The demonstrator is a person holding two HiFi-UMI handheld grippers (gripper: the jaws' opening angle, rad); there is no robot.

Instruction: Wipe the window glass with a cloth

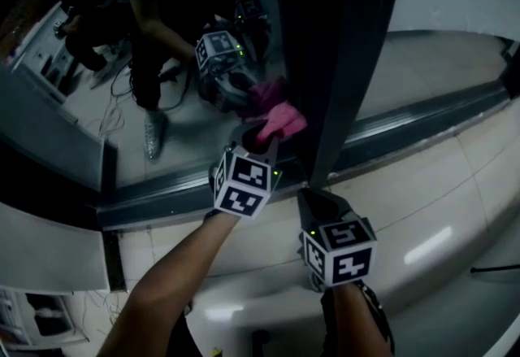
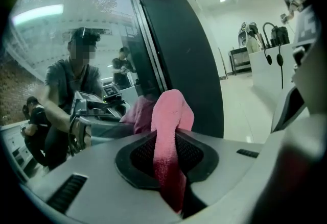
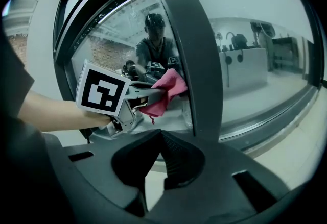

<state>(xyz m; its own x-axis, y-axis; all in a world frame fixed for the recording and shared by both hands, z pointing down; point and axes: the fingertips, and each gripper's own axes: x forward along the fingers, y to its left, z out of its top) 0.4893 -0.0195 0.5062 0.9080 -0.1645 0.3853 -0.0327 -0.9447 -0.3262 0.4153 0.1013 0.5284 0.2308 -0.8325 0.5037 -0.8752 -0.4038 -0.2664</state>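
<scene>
A pink cloth [image 1: 280,119] is pinched in my left gripper [image 1: 262,138], which is shut on it and holds it against the window glass [image 1: 162,63] close to the dark upright frame bar [image 1: 341,63]. In the left gripper view the cloth [image 2: 171,136] runs up between the jaws and folds over at the glass [image 2: 56,29]. The right gripper view shows the cloth [image 3: 166,88] and the left gripper [image 3: 148,96] from the side. My right gripper [image 1: 313,199] hangs lower, over the sill, shut with nothing in it [image 3: 161,154].
The glass mirrors a person, the grippers and the room behind. A dark bottom frame rail [image 1: 406,115] runs along the pale curved sill [image 1: 422,209]. A white counter [image 2: 276,80] with hanging gear stands at the right of the room.
</scene>
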